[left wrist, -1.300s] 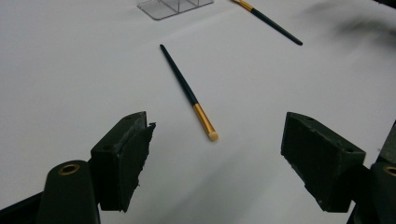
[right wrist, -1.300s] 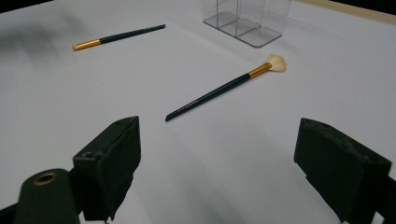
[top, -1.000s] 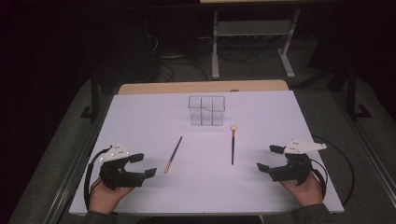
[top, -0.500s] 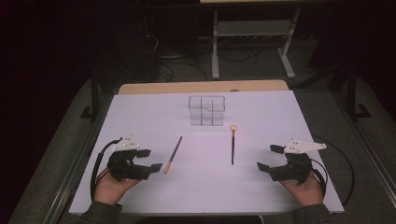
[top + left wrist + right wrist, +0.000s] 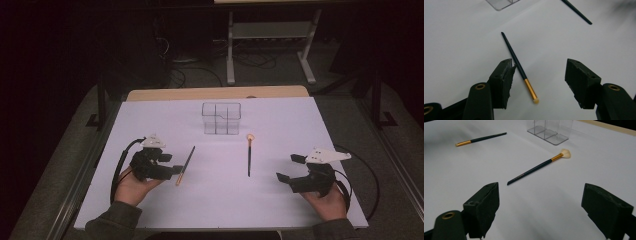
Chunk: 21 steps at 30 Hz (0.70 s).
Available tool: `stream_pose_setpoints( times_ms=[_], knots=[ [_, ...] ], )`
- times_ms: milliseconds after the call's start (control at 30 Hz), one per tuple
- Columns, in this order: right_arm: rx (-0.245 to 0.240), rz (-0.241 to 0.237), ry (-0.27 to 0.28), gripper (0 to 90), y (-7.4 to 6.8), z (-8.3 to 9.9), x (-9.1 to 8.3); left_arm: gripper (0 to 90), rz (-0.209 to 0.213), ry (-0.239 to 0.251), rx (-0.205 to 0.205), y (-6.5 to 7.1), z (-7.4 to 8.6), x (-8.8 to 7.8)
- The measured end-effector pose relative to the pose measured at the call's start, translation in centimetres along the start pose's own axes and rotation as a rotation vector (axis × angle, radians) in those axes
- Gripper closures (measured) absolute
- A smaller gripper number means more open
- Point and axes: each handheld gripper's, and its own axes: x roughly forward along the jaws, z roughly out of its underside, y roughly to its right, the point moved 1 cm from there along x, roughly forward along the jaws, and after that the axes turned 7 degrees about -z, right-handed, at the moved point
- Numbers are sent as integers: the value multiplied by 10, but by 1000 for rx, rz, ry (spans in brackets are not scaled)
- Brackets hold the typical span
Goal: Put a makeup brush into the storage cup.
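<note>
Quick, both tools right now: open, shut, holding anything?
Left tool: open, jaws just been closing, small brush between them, not gripped.
Right tool: open, holding nothing.

Faint lettering, none of it readable

The fan-tipped brush [image 5: 537,167] lying near the middle of the table carries a short line of pale print along its dark handle by the tail end, too small and blurred to make out.

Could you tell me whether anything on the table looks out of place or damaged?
Nothing looks damaged or spilled. The two makeup brushes, the thin brush and the fan brush, lie loose on the white table rather than in the clear organizer.
</note>
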Motion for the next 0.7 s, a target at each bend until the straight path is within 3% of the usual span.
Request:
stream_pose_setpoints(
  times_ms=[367, 700],
  knots=[
    [2, 11, 5, 139, 2, -1, -2, 399, -5, -55, -7, -4, -15, 19],
    [0, 19, 7, 139, 2, -2, -3, 476, -6, -119, -35, -3, -19, 38]
  ],
)
